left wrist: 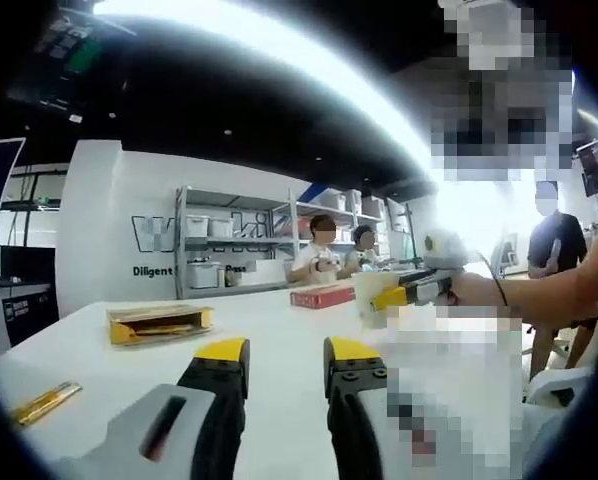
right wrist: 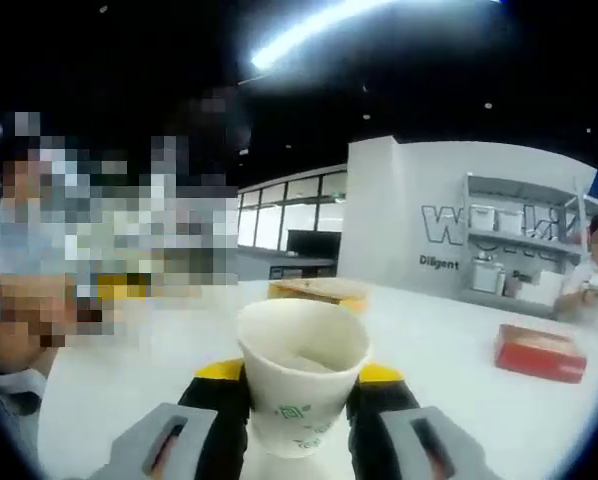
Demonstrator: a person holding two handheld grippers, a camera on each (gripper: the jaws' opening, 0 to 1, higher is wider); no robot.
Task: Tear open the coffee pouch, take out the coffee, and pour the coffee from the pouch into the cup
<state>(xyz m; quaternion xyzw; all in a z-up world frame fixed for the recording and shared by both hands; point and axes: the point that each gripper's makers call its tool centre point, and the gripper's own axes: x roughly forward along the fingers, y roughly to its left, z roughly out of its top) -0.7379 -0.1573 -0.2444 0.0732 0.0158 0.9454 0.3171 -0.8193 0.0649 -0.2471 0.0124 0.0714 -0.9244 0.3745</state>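
Here we recorded the right gripper (right wrist: 301, 405) clamped on the white paper cup with a green logo (right wrist: 301, 385), its yellow-tipped jaws pressed against both sides of the cup wall. In the right gripper view the cup sat dead centre, upright, its mouth open toward us, with a pale layer low inside that we could not identify. In the left gripper view the same cup (left wrist: 374, 297) appeared at about 2 o'clock from the jaws, held at the end of the person's forearm above the white table (left wrist: 279, 330).

The left gripper (left wrist: 286, 350) had its jaws spread apart with nothing between them, pointing across the table. A thin gold stick-shaped coffee pouch (left wrist: 41, 404) lay flat near the table edge at 9 o'clock from those jaws, well apart from them. An open yellow cardboard box (left wrist: 159, 322) lay at 11 o'clock, and a flat red box (left wrist: 322, 296) rested farther off at 1 o'clock.

We judged the task to be at an early stage: the cup was secured, the pouch not yet in hand; whether it was torn we could not tell. The next move called for swinging the left gripper toward 9 o'clock, closing on one end of the pouch, and lifting it clear of the table.
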